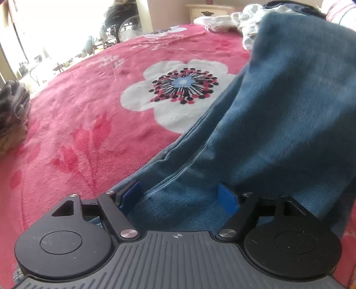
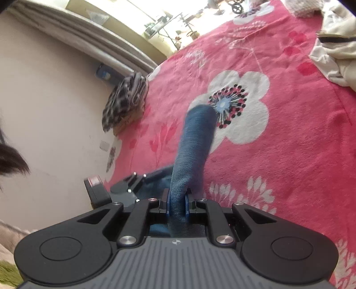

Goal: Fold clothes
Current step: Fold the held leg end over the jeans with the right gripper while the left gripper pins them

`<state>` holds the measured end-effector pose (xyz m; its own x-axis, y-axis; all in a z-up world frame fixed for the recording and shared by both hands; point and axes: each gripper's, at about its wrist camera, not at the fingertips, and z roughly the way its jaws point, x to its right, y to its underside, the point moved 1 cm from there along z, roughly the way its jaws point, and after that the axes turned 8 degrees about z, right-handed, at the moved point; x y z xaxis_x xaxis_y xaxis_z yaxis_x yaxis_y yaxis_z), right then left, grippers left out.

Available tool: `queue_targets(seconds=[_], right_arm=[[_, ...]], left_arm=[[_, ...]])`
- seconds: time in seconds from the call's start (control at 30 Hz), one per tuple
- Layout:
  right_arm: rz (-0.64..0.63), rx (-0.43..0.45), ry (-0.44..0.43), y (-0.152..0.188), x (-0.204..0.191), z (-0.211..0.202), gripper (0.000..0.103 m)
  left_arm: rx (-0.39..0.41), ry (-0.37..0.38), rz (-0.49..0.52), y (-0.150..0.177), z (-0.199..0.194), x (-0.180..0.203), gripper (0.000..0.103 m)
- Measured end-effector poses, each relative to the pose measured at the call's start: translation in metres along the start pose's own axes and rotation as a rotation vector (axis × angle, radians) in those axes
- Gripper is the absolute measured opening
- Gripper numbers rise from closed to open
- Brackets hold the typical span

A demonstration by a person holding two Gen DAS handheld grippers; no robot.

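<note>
A pair of soft blue denim trousers (image 1: 278, 133) lies on a bed covered by a fluffy pink blanket with big white flowers (image 1: 89, 133).

The right tool (image 2: 177, 201) is squeezed tight on a bunched strip of the blue trousers (image 2: 193, 144). The cloth runs straight away from it, long and thin, with its far end reaching the white flower. This tool is up above the bed, so the strip hangs down from it.

The left tool (image 1: 181, 195) sits low on the near part of the trousers. Its two blue pads (image 1: 131, 193) stand wide apart with the cloth lying between them. They do not seem to pinch it.

In the left view the trousers go up and away to the right, like a big blue ramp. So the long way of the trousers runs from the low left tool toward the raised right tool. I think the right tool carries its end across to make a fold.

Other clothes sit far off: a checked grey bundle (image 2: 124, 102) by the wall and a white pile (image 1: 251, 20) at the far side.
</note>
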<state>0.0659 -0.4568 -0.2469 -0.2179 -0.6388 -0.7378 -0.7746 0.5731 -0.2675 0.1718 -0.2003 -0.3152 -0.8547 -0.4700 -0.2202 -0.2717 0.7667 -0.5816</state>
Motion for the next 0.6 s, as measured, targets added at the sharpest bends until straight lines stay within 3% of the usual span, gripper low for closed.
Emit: queue_targets(seconds=[0.2, 0.47, 0.6], right_arm=[[0.013, 0.012, -0.025, 0.006, -0.013, -0.003, 0.014], [-0.019, -0.007, -0.037, 0.017, -0.046, 0.008, 0.014], [-0.013, -0.005, -0.033, 0.021, -0.055, 0.010, 0.014]], left_arm=[[0.028, -0.052, -0.047, 0.008, -0.024, -0.009, 0.073], [0.037, -0.081, -0.111, 0.000, 0.011, -0.011, 0.074], [0.046, -0.115, -0.179, 0.002, 0.008, -0.022, 0.073]])
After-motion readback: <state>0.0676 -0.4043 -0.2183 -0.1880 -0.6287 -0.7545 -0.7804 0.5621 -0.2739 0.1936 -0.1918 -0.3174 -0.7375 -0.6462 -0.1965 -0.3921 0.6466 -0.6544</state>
